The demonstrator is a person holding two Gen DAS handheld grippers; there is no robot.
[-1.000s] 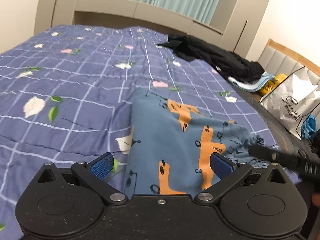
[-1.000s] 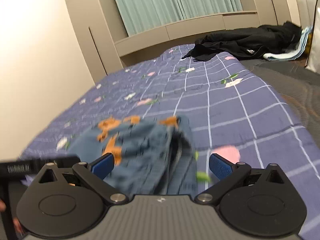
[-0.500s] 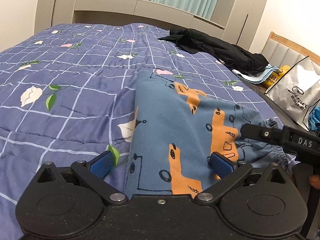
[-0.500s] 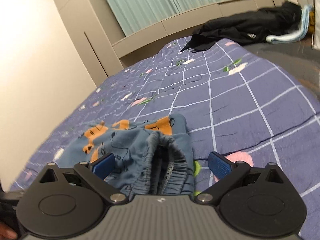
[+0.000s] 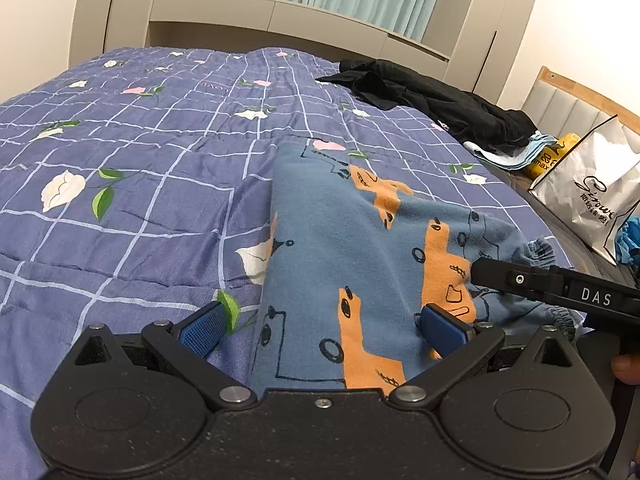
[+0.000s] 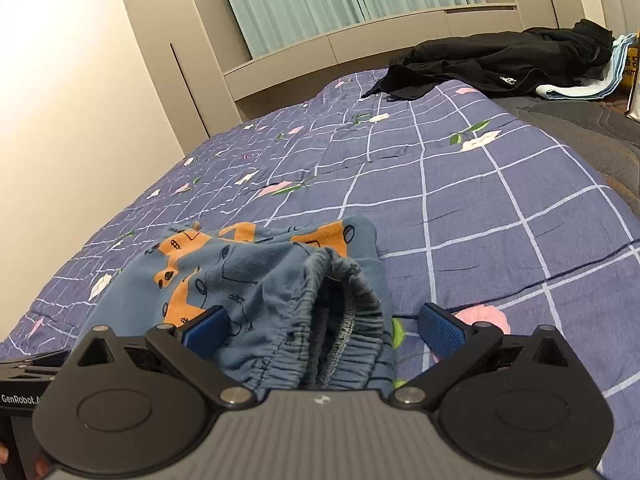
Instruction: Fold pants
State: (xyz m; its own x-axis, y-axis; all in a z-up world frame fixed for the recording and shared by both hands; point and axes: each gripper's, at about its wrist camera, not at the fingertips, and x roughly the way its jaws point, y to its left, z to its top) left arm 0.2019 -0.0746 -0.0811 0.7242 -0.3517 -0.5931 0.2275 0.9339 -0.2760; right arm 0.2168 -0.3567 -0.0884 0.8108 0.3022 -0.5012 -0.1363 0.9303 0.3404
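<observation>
Spread over the blue checked quilt (image 5: pixel 132 184), the pants (image 5: pixel 344 248) run lengthwise away from both spread tools, left tool (image 5: pixel 320 326) at the legs, right tool (image 6: pixel 322 326) straddling the waistband (image 6: pixel 352 320).

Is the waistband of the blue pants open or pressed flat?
Open: the waistband gapes between the spread right tongs, showing the inner stitched seam.

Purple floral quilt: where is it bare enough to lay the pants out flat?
The purple floral quilt is bare left of the blue orange-print pants, and beyond them up to the black jacket. In the right wrist view, bare quilt also lies right of the pants. Crowded: far right, jacket, folded light-blue cloth, white bag.
</observation>
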